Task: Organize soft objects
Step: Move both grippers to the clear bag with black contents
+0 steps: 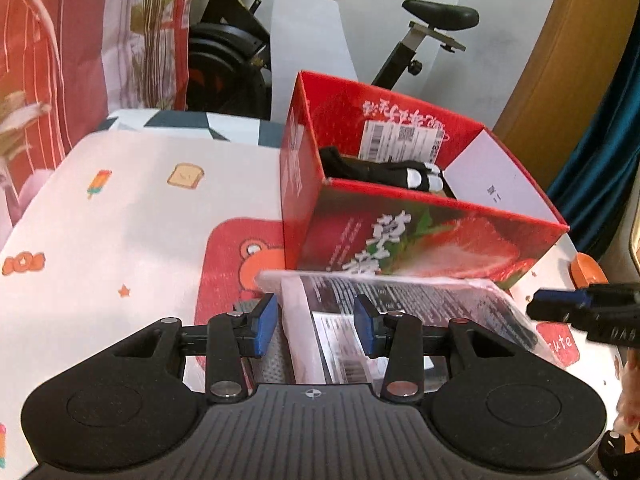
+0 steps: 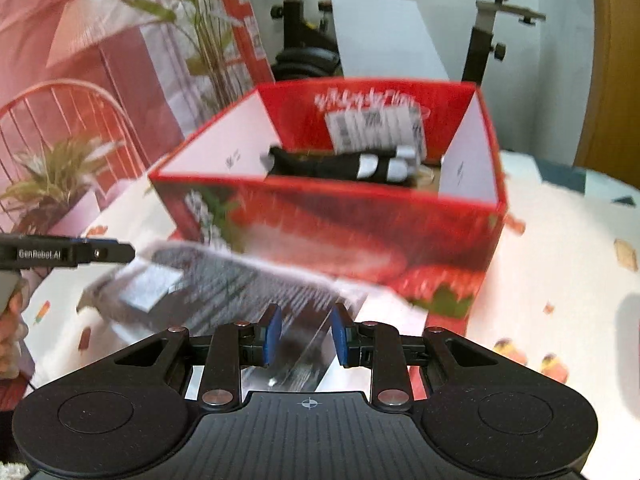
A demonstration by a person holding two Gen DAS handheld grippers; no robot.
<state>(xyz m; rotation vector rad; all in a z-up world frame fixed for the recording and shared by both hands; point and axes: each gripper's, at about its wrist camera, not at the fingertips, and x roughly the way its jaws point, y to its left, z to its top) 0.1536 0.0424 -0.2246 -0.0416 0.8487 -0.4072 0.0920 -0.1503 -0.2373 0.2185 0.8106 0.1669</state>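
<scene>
A flat plastic-wrapped packet (image 1: 420, 300) with dark printed text hangs just above the table, in front of the red strawberry box (image 1: 440, 240). My left gripper (image 1: 316, 322) is shut on the packet's near left part, which fills the gap between the blue pads. My right gripper (image 2: 306, 334) is shut on the packet (image 2: 224, 280) at its other end. Each wrist view shows the other gripper side-on at the packet's edge: the right gripper (image 1: 560, 306) and the left gripper (image 2: 100, 254). The box (image 2: 340, 220) is open-topped, with a black and white soft item (image 1: 384, 174) lying inside.
A red bear mat (image 1: 228, 280) lies on the patterned tablecloth (image 1: 120, 220) under the packet. An exercise bike (image 1: 436, 16) stands behind the box, with a red printed bag (image 1: 80, 40) at the left. An orange object (image 1: 588, 272) sits at the table's right edge.
</scene>
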